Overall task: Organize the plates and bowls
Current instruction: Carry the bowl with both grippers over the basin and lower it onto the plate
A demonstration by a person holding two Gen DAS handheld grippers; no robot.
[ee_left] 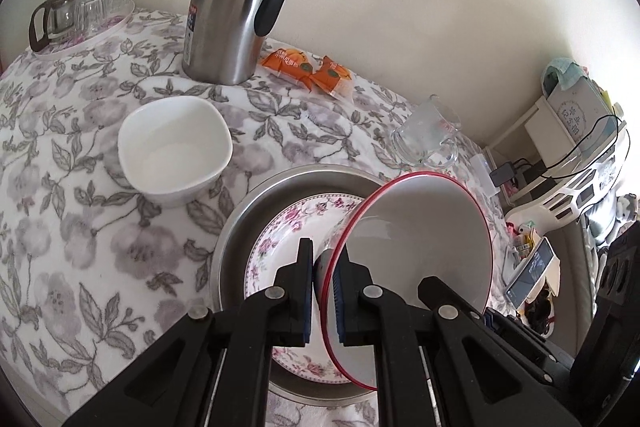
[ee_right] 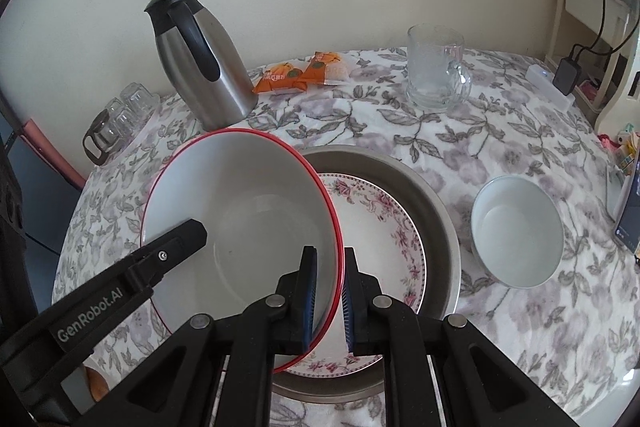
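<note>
- At the far left, a tray of upturned glasses (ee_right: 120,119) and a steel thermos jug (ee_right: 204,63) stand by the wall, well clear of the work
- The white square bowl (ee_left: 174,149) sits alone on the floral tablecloth (ee_left: 80,227), left of the stack
- The left gripper (ee_left: 324,291) is clamped tight on the near-left rim of the red-rimmed bowl (ee_right: 240,219), 1 pad inside, 1 outside
- The right gripper (ee_right: 330,297) pinches the opposite rim the same way, nearly closed; the bowl hangs tilted between the 2 tools, partly over the floral plate (ee_right: 380,227) that lies in the metal pan (ee_right: 436,195)
- Step in hand, by my reading: carrying this bowl to the stack; next it needs centring over the plate, levelling, lowering, then both grips freed
- At the right, a small round white bowl (ee_right: 518,231) waits, with a glass mug (ee_right: 434,75) behind it
</note>
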